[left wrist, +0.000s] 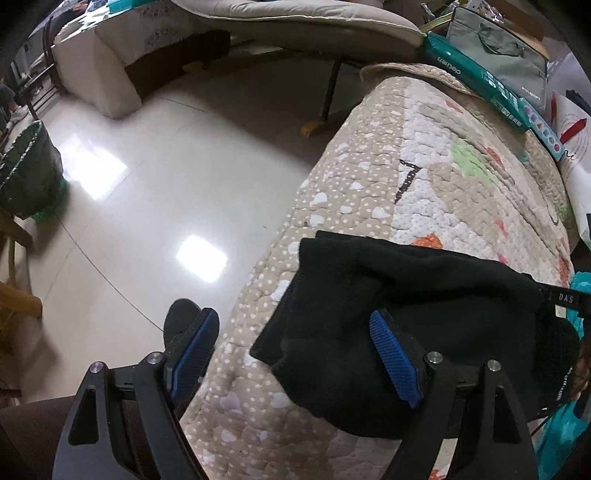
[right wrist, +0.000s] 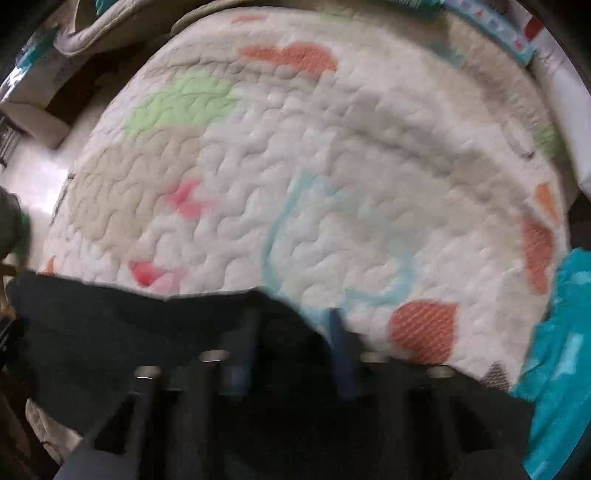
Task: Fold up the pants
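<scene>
The black pants (left wrist: pixel 406 306) lie bunched on the near edge of a quilted patterned mat (left wrist: pixel 424 177). My left gripper (left wrist: pixel 295 343) is open and wide, its blue pads (left wrist: pixel 395 358) hovering over the pants' left end, holding nothing. In the blurred right wrist view the pants (right wrist: pixel 129 325) cover the near part of the mat (right wrist: pixel 332 166). My right gripper (right wrist: pixel 295 347) sits over the pants' edge with its blue fingers (right wrist: pixel 341 350) apart; cloth lies between them, and whether any is held is unclear.
A glossy tiled floor (left wrist: pixel 147 184) lies left of the mat. A dark basket (left wrist: pixel 26 177) stands at far left. A cushioned bench (left wrist: pixel 295 22), a teal box (left wrist: pixel 476 81) and a grey bag (left wrist: pixel 498 55) sit beyond the mat. Teal cloth (right wrist: pixel 561 350) lies at right.
</scene>
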Available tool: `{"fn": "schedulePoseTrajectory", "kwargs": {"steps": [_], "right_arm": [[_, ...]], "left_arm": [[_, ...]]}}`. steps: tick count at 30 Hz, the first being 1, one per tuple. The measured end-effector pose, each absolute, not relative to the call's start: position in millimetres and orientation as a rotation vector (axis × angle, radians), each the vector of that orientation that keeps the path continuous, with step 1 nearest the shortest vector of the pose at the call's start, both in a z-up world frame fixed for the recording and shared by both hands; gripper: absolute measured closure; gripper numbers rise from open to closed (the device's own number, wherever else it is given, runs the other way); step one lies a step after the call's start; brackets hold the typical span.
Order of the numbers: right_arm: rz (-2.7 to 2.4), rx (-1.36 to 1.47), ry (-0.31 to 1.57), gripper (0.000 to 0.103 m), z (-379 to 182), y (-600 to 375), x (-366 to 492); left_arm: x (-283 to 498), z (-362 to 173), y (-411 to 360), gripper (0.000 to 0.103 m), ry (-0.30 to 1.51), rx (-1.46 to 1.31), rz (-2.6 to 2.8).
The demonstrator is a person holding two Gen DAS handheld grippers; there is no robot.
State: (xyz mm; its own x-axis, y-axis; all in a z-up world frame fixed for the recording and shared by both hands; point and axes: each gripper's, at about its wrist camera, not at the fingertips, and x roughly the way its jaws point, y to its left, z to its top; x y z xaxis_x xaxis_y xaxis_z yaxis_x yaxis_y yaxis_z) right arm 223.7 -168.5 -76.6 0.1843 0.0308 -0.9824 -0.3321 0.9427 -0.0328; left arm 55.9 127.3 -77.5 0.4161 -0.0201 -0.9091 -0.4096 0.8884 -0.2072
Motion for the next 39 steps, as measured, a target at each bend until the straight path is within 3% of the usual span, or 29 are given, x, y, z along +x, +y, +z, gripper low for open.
{"fn": "schedulePoseTrajectory", "kwargs": {"steps": [5,7,13,14,17,19,20,21,25,29,31,32,33,35,39], "right_arm": [[0.18,-0.244,1.298,0.095,-65,-161,256],[0.109,-0.265,1.23,0.103,-60,-161,266],[0.162,-0.09,1.215,0.098,-42,-182,262],[0.178,-0.087,1.236,0.09,-41,-183,253],[0.177,-0.163,1.271,0.036,-53,-182,236],[0.192,-0.214,1.303,0.041,-68,-175,226],[0.207,-0.236,1.324,0.075,-76,-169,225],[0.196,-0.263,1.331,0.086,-82,-162,228],[0.044,-0.329,1.249,0.096,-83,-153,258],[0.026,-0.181,1.171,0.094,-54,-166,263],[0.069,-0.11,1.145,0.086,-34,-177,248],[0.088,-0.085,1.126,0.068,-22,-185,234],[0.094,-0.067,1.099,0.038,-11,-195,219],[0.074,-0.053,1.036,0.017,2,-216,185],[-0.009,0.003,1.088,0.017,-24,-263,135]], "left_arm": [[58,-81,123,0.02,1.145,-0.433,0.243],[58,-82,123,0.02,1.146,-0.433,0.25],[56,-83,130,0.02,1.143,-0.451,0.266],[56,-83,130,0.02,1.143,-0.454,0.265],[56,-83,130,0.02,1.145,-0.461,0.259],[56,-83,130,0.02,1.147,-0.465,0.255],[56,-83,129,0.02,1.146,-0.465,0.255],[56,-83,129,0.02,1.144,-0.463,0.258],[56,-81,132,0.02,1.129,-0.464,0.273],[58,-78,134,0.02,1.108,-0.469,0.275],[60,-75,133,0.02,1.086,-0.453,0.275],[60,-75,133,0.02,1.081,-0.449,0.274],[61,-75,133,0.02,1.075,-0.449,0.272],[61,-75,131,0.02,1.071,-0.45,0.265],[56,-75,126,0.02,1.058,-0.457,0.233]]}}
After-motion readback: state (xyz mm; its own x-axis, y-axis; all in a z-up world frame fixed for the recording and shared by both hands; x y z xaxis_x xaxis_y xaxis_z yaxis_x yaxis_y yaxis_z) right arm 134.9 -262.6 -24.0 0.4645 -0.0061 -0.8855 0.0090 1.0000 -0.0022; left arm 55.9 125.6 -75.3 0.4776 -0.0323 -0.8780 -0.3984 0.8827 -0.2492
